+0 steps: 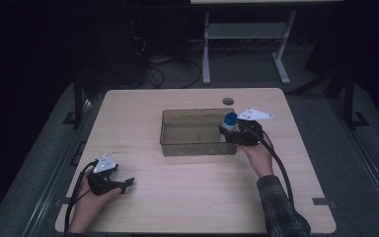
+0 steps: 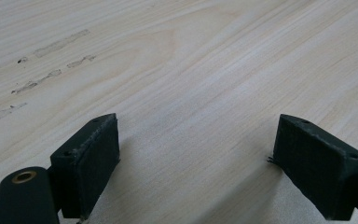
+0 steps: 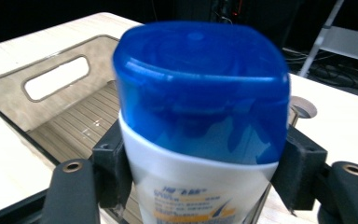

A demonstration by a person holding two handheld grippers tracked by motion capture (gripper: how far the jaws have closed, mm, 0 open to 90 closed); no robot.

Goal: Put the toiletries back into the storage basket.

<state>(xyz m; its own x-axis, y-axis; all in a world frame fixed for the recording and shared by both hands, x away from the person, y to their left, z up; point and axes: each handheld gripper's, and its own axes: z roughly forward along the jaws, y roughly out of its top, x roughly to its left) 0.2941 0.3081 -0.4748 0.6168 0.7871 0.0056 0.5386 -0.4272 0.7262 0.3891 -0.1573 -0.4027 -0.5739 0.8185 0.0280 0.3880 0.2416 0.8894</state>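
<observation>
Wooden table (image 1: 192,197), light grain, with 1 round cable hole (image 1: 228,101) near its far edge and faint scuff marks (image 2: 51,70) on the surface near the left side. Beyond the table: a dark floor, loose cables (image 1: 158,69) and the white legs of a second table (image 1: 206,49). 1 clear plastic bin (image 1: 197,148), rectangular, sits at the table's middle; its ribbed floor and a slot handle (image 3: 56,77) in one end wall are visible, and it appears to hold nothing, though the high view is dim. Right gripper (image 1: 234,132), held by the right hand (image 1: 257,157) at the bin's right end, has its 2 jaws clamped on either side of 1 white bottle (image 3: 186,186) with a blue cap (image 3: 200,88); the bottle stands upright at the bin's right wall, blocking most of the right gripper view. Whether it is over the bin or just outside cannot be told. Left gripper (image 1: 123,183), held by the left hand (image 1: 91,202), lies low at the table's near left, well apart from the bin, jaws spread wide with bare wood between them.
</observation>
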